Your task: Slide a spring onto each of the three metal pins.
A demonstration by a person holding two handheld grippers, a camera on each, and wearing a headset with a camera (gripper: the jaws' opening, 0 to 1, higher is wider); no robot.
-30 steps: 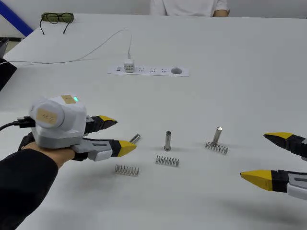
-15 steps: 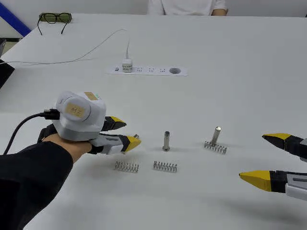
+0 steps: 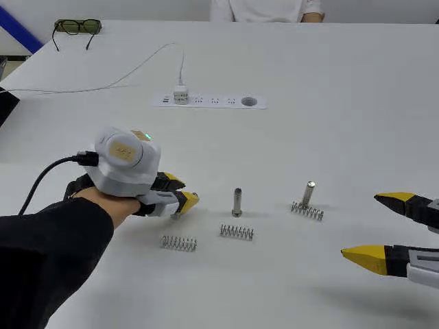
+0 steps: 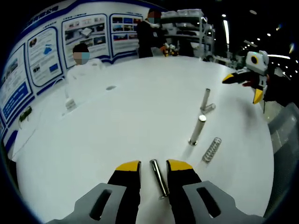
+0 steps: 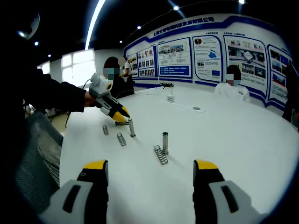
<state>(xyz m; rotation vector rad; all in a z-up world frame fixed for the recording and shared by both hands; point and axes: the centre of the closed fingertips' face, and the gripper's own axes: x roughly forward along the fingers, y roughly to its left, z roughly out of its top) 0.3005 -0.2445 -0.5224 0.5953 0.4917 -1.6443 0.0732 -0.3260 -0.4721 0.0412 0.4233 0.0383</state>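
Step one of the spring job: the left claw [image 4: 154, 166], its yellow-tipped jaws parted narrowly, straddles a short silver metal pin [image 4: 158, 176] lying flat on the white worktop [image 4: 117, 121], apparently not yet pinching it. The next move calls for closing on that pin and standing it upright, since the nearest coiled wire spring [image 3: 178, 242] lies loose just beside the claw. The right claw [image 3: 374, 226] hangs wide open and empty, well apart.
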